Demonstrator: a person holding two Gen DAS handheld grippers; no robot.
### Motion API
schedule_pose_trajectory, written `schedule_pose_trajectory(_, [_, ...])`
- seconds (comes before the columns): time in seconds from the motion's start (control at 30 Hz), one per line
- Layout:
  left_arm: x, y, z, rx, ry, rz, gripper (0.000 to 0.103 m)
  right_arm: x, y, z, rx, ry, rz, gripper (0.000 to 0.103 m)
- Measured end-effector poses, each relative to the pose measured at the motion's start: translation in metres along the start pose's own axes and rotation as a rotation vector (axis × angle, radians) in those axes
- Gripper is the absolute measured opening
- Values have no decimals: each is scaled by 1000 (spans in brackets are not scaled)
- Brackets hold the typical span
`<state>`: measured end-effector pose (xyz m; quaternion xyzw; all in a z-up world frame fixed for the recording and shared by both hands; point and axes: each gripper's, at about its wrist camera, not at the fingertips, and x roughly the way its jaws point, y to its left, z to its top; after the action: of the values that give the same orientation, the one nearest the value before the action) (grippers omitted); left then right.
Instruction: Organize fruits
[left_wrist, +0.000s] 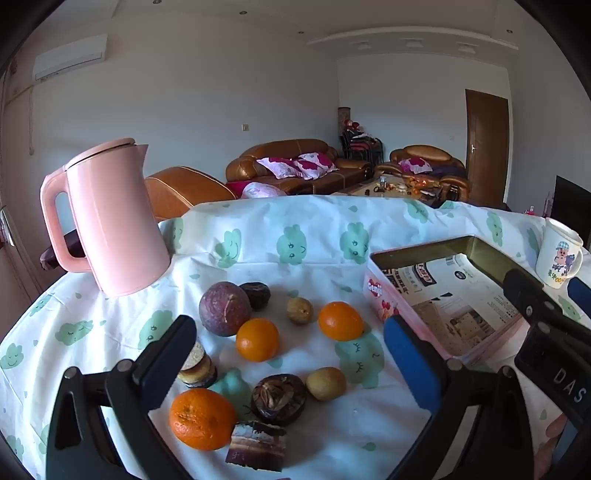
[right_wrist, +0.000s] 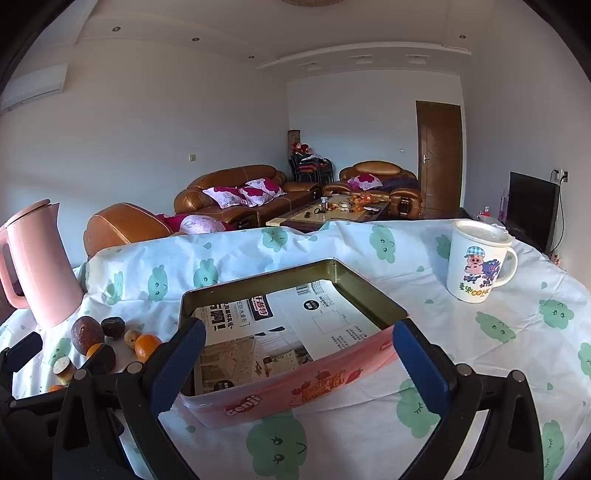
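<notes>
The fruits lie loose on the table (left_wrist: 332, 236), on a cloud-print cloth, all just ahead of and between the left gripper's (left_wrist: 288, 354) jaws. Both pairs of jaws stand wide apart with nothing between the pads.

Nearest the left jaws, low and slightly toward the left-hand pad, sits a large orange (left_wrist: 201, 419), puckered at the crown: firm, fairly heavy, round enough to roll, best pinched across its widest middle. Beside it, a dark brown mangosteen (left_wrist: 279, 398) with a dry calyx on top looks hard-shelled and should take a firm squeeze across its sides. Further ahead lie two smaller oranges (left_wrist: 257, 339) (left_wrist: 340, 320), smooth and likely a little slippery. The purple passion fruit (left_wrist: 224, 308), beyond them toward the left pad, probably has a light, stiff rind that dents under too much force. Two small tan fruits (left_wrist: 326, 383) (left_wrist: 300, 311) are light and need the jaws closed well in. A second dark fruit (left_wrist: 255, 294) sits behind the passion fruit; I cannot tell what it is.

The pink tin (right_wrist: 295, 391), lined with printed paper and holding no fruit yet, is directly ahead of the right gripper (right_wrist: 299, 362), its near wall sitting between the pads without touching them. From the left jaws it lies beyond the right-hand pad.
</notes>
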<state>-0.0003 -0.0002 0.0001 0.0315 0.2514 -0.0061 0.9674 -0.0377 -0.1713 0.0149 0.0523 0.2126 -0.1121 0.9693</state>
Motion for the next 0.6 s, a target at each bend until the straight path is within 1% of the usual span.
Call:
schedule_pose_trajectory(0.2, [0,0,0,2,8,-2,103,1,-1,0,3,2,2,102])
schedule_pose_trajectory(0.37, [-4,-5,-1,8,-10,-13,103,1,-1,0,1,6,2,102])
schedule_pose_trajectory(0.6, [-6,-8,-3,3,-7,-11,103,1,-2,-1,5,8,3,102])
